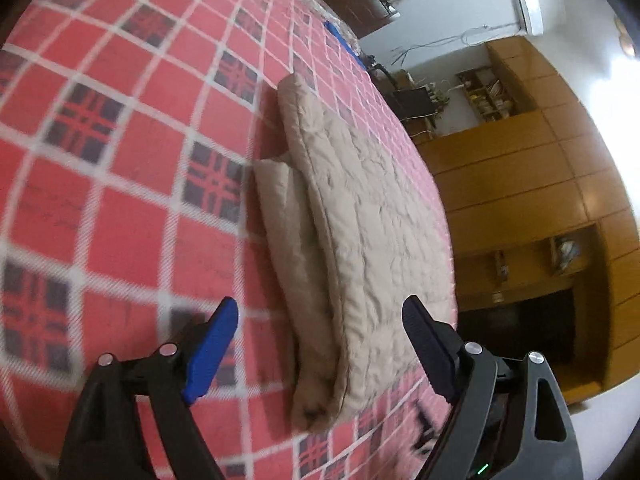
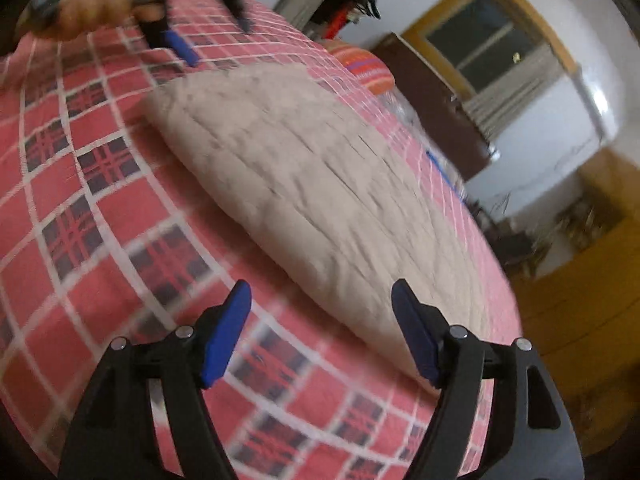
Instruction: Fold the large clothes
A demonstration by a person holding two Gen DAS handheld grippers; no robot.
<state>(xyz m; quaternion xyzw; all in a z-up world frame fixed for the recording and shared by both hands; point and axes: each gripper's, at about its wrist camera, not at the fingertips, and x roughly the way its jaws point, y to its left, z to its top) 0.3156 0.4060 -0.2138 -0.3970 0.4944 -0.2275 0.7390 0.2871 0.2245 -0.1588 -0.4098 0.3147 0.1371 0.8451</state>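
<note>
A beige quilted garment (image 1: 360,216) lies folded in a long thick stack on a bed with a red checked sheet (image 1: 120,140). My left gripper (image 1: 320,344) hovers open above the stack's near end, with nothing between its fingers. In the right wrist view the same beige garment (image 2: 304,184) lies across the middle, blurred by motion. My right gripper (image 2: 322,328) is open over the garment's near edge and holds nothing. The left gripper (image 2: 180,46) and the hand (image 2: 88,8) holding it show at the top left of that view, beyond the garment's far end.
The bed's edge (image 1: 448,240) runs close beside the garment, with wooden cabinets (image 1: 540,184) beyond it. An orange striped pillow (image 2: 364,68) and clear plastic bags (image 2: 400,108) lie at the head of the bed. A dark door (image 2: 436,100) and window (image 2: 492,40) stand behind.
</note>
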